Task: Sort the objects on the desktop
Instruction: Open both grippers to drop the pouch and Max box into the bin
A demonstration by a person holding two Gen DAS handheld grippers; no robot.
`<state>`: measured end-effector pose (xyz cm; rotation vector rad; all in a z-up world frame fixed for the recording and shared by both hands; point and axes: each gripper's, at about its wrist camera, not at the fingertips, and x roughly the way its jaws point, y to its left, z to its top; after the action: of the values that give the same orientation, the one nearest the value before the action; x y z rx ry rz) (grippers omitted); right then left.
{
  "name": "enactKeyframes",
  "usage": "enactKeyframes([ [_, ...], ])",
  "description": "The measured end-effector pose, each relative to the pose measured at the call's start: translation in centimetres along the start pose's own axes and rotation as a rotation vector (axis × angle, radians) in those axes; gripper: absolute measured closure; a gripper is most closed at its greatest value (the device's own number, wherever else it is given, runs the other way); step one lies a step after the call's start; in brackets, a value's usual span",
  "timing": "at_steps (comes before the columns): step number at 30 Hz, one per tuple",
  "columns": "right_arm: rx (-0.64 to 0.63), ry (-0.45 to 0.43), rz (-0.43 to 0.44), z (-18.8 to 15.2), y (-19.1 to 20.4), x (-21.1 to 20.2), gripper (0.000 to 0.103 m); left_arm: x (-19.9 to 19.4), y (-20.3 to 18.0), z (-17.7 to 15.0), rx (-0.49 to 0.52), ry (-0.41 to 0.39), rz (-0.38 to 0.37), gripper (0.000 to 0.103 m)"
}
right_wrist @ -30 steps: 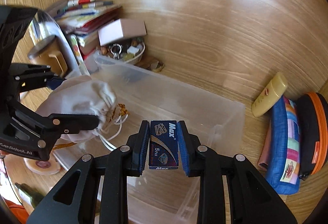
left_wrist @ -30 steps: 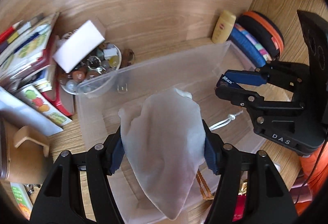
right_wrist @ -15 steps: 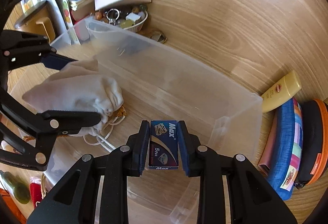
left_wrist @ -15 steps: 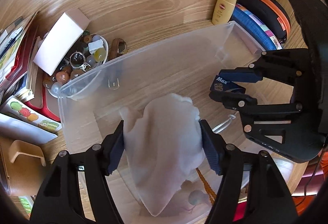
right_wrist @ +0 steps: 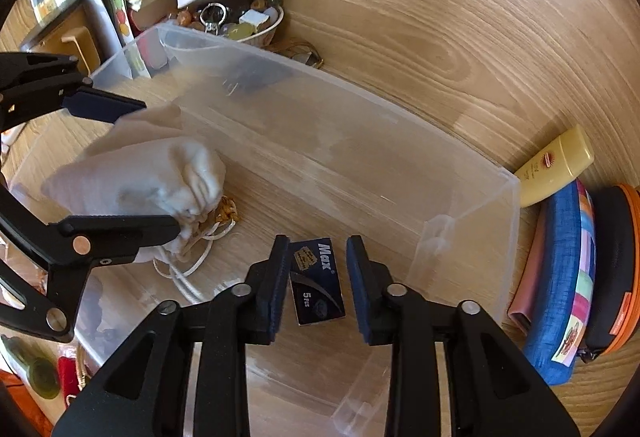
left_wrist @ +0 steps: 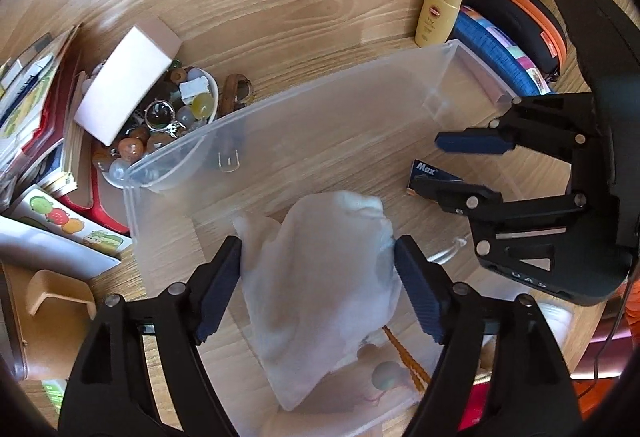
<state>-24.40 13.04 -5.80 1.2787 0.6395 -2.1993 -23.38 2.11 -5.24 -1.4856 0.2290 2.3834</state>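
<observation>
A clear plastic bin (left_wrist: 352,105) (right_wrist: 472,165) stands on the wooden desk. My left gripper (left_wrist: 320,289) is inside it, its jaws spread wide against the sides of a white drawstring pouch (left_wrist: 324,297) (right_wrist: 136,181) that sags toward the bin floor. My right gripper (right_wrist: 318,277) is open inside the bin; a small dark blue "Max" box (right_wrist: 318,283) (left_wrist: 428,177) lies free between its jaws, touching neither clearly. The right gripper also shows in the left wrist view (left_wrist: 452,165).
A bowl of beads and trinkets (left_wrist: 160,125) with a white box (left_wrist: 120,93) on it sits behind the bin. Books (left_wrist: 36,109) at left. A yellow bottle (left_wrist: 436,11), blue pouch (right_wrist: 560,277) and black-orange case (left_wrist: 520,25) lie to the right.
My right gripper opened and let go of the Max box, which now lies between its jaws. Both grippers moved lower into the bin. My left gripper's jaws spread a little around the pouch.
</observation>
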Motion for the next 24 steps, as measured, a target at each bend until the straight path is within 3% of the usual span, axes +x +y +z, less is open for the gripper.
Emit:
enactKeyframes([
  [5,0.023,-0.051,-0.004,-0.4,-0.2,-1.7,0.055,-1.7,-0.2,0.0,-0.008,-0.042,-0.007,0.022],
  [17,0.074,-0.215,-0.033,-0.9,-0.8,-7.5,0.031,-7.2,-0.4,-1.3,-0.018,-0.175,0.044,0.013],
  [24,0.095,-0.322,-0.046,-2.7,-0.9,-11.5,0.023,-11.6,0.9,-4.4,-0.061,-0.269,0.107,0.009],
])
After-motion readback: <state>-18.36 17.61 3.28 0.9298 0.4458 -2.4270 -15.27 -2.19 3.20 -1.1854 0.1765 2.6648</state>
